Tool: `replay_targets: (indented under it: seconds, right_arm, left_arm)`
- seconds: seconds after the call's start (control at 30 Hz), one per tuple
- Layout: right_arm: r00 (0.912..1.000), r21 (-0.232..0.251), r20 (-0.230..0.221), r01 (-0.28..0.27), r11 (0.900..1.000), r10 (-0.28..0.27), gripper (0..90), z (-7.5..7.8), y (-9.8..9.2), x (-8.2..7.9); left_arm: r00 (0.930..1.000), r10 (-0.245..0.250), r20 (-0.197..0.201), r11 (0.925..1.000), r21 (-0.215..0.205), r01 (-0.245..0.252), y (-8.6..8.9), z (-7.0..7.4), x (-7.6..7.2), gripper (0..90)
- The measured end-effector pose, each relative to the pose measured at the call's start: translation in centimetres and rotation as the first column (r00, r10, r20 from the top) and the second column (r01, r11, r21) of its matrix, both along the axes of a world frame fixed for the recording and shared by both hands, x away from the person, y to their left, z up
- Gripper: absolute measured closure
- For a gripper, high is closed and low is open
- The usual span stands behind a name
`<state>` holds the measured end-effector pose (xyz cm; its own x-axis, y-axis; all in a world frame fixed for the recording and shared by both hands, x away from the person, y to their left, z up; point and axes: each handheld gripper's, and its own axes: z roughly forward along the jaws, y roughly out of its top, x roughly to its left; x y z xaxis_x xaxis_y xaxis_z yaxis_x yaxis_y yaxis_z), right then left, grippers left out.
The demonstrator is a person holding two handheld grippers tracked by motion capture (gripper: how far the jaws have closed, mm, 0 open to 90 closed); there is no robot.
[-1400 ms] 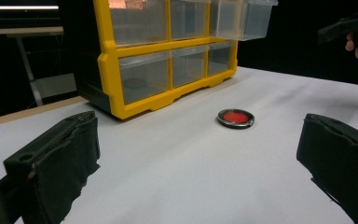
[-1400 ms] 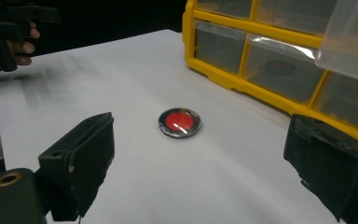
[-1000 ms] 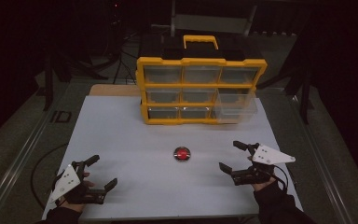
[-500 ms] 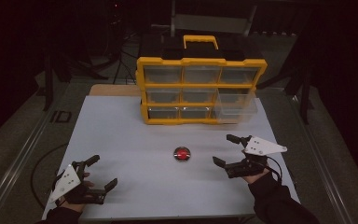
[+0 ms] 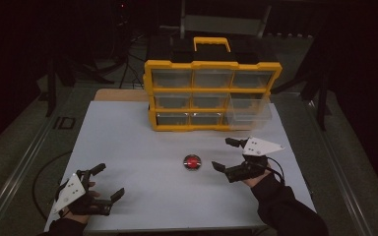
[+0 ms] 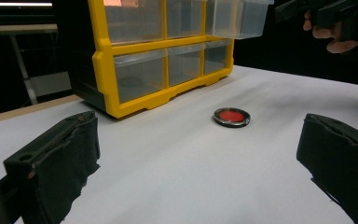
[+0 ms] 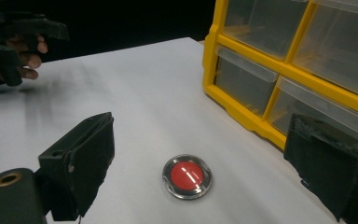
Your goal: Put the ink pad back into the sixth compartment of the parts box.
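A small round red disc with a silver rim lies flat on the white table, in front of a yellow drawer cabinet. My right gripper is open just to the right of the disc, jaws pointing left toward it; in the right gripper view the disc lies between and ahead of the jaws. My left gripper rests open near the table's front left corner, far from the disc. Nothing is held.
The cabinet has clear drawers; its middle right drawer is pulled out over the table. The same drawer shows in the left gripper view. A wooden strip lies behind the white sheet at the left.
My right gripper has moved left and forward, closing in on the red disc. The left gripper has stayed in place.
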<state>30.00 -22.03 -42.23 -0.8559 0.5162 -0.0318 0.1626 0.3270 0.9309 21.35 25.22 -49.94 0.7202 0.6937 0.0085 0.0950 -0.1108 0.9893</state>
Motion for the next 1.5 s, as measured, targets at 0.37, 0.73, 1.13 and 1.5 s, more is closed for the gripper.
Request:
replay_targets:
  seconds: [0.37, 0.73, 1.13, 1.5]
  right_arm:
    - [0.9994, -0.025, -0.014, -0.032, 0.999, 0.032, 8.8, -0.5, 1.6, 1.1]
    - [0.9975, -0.031, -0.048, -0.054, 0.998, 0.052, 8.8, -1.5, 3.1, 2.3]
    - [0.9940, -0.044, -0.088, -0.070, 0.997, 0.066, 8.9, -3.3, 4.6, 3.3]
    - [0.9893, -0.066, -0.124, -0.086, 0.994, 0.077, 8.9, -5.2, 5.5, 4.2]
  left_arm:
    - [1.0000, -0.001, -0.001, 1.0000, 0.001, 0.001, 0.0, 0.0, 0.0, 0.0]
    - [1.0000, -0.004, -0.001, 1.0000, 0.000, 0.004, 0.0, 0.0, 0.0, 0.0]
    - [0.9999, -0.010, -0.003, 1.0000, 0.001, 0.010, -0.1, 0.0, 0.0, 0.0]
    - [0.9999, -0.011, -0.004, 0.9999, 0.002, 0.011, -0.1, 0.0, 0.1, 0.0]
